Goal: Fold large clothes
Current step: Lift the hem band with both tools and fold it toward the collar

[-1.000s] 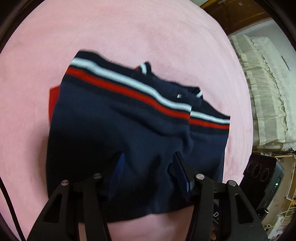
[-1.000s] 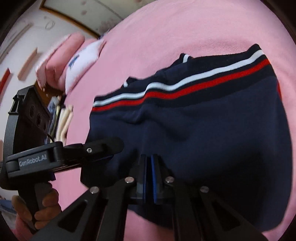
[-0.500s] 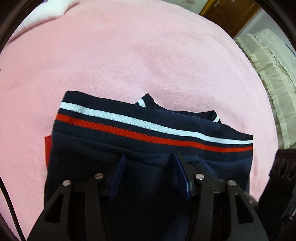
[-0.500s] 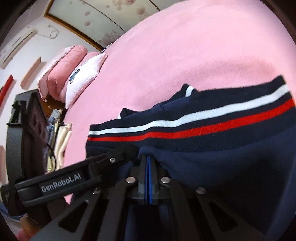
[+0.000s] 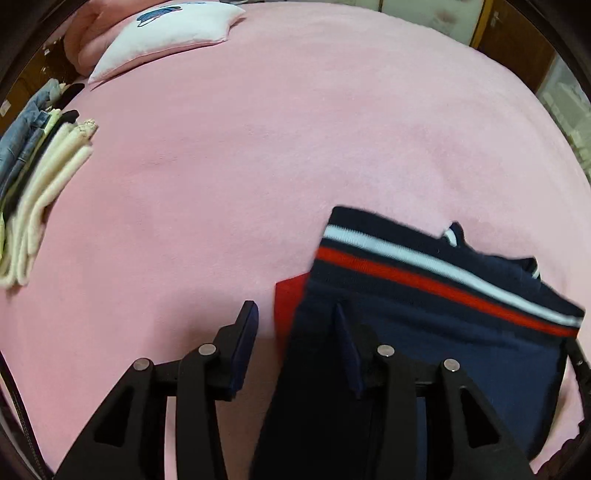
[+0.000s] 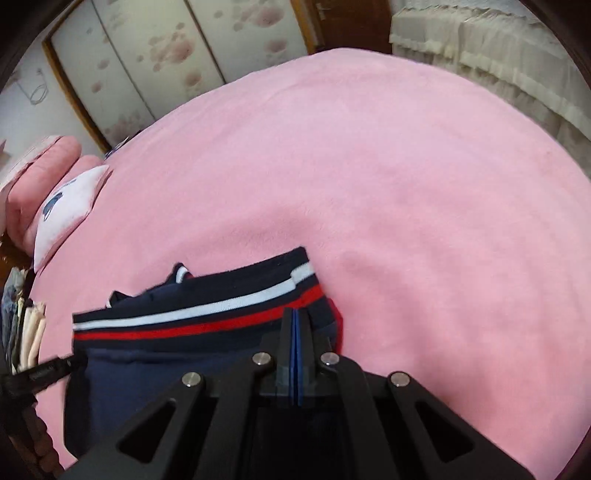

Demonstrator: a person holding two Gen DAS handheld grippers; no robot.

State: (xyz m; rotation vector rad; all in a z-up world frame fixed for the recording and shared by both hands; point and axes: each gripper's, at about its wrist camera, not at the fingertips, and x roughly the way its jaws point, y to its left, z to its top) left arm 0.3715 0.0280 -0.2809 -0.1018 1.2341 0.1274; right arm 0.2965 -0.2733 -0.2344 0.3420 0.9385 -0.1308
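Only the left wrist view shows the sweater's red underlayer

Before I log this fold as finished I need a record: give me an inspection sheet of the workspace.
Surface: pink bedspread, smooth and mostly bare.
Job's things: navy sweater with white and red stripes, folded, a red layer showing at its edge.
Clutter: stack of folded clothes at the bed's edge; white pillow on pink bedding.
Grippers: left gripper open, its jaws having just been closing, one finger over the sweater; right gripper shut, with no fabric visible between its pads.
Cables: nothing seen for certain.
Surroundings: floral wardrobe doors, cream frilled fabric.
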